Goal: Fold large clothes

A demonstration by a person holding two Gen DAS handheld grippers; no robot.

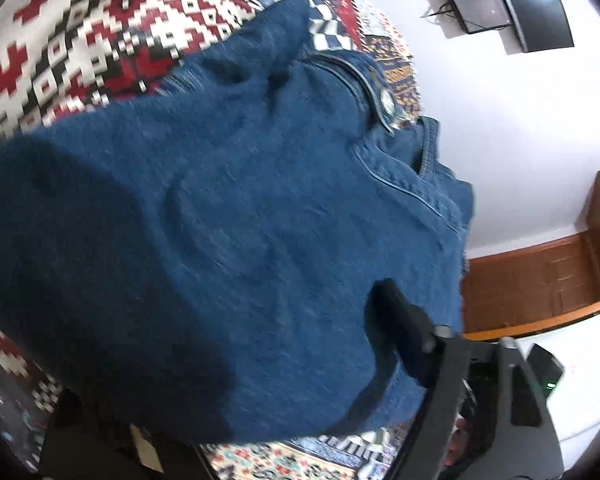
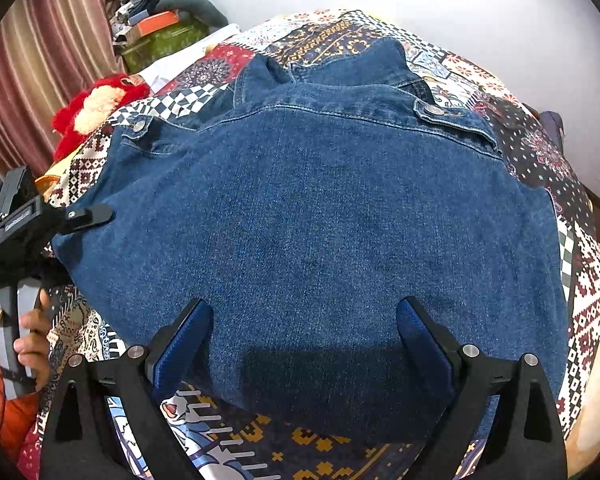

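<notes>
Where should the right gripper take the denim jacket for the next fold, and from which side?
Probably the near hem of the denim jacket, coming in low from the near edge of the bed. The right gripper hangs open over that hem, one finger to each side. The cloth lies flat on the patchwork quilt, so only an edge gives a pinch. The left gripper is already at the left side edge.
</notes>
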